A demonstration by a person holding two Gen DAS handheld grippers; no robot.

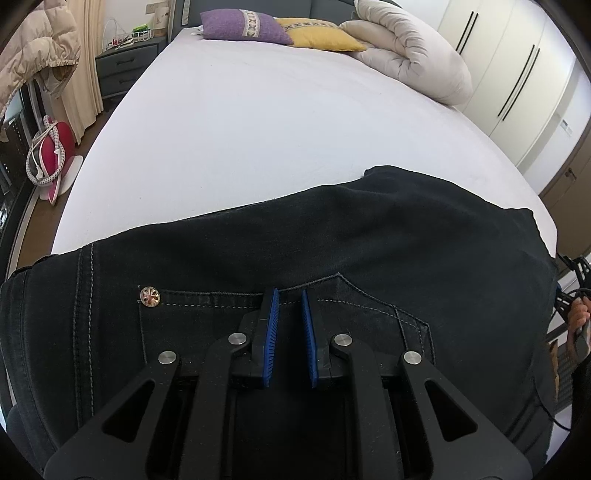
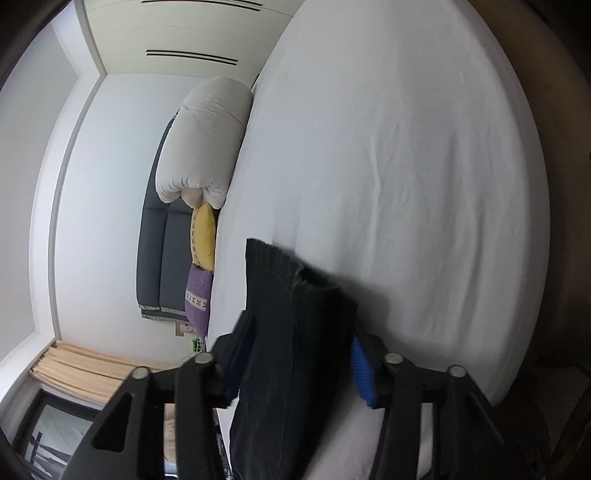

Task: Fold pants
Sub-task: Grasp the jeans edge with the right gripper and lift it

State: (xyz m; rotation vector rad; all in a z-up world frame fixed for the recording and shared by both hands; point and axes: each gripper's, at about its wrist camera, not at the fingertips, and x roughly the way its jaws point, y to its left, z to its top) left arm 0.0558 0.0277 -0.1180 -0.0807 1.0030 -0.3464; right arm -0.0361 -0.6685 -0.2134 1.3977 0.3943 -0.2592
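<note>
Black denim pants [image 1: 332,240] lie across the near edge of the white bed [image 1: 258,122]. In the left wrist view my left gripper [image 1: 289,295] hovers over the back pocket next to a metal rivet [image 1: 150,297]; its blue pads stand a little apart with nothing between them. In the right wrist view, which is rolled sideways, my right gripper [image 2: 295,350] has the hem end of the pants [image 2: 291,314] between its blue pads [image 2: 362,373]. The fabric is lifted off the sheet [image 2: 406,166].
A purple pillow [image 1: 243,24], a yellow pillow [image 1: 321,35] and a rolled cream duvet [image 1: 410,51] lie at the head of the bed. A grey nightstand [image 1: 122,70] and a red bag [image 1: 51,151] stand left of it. White wardrobes [image 1: 524,74] are at the right.
</note>
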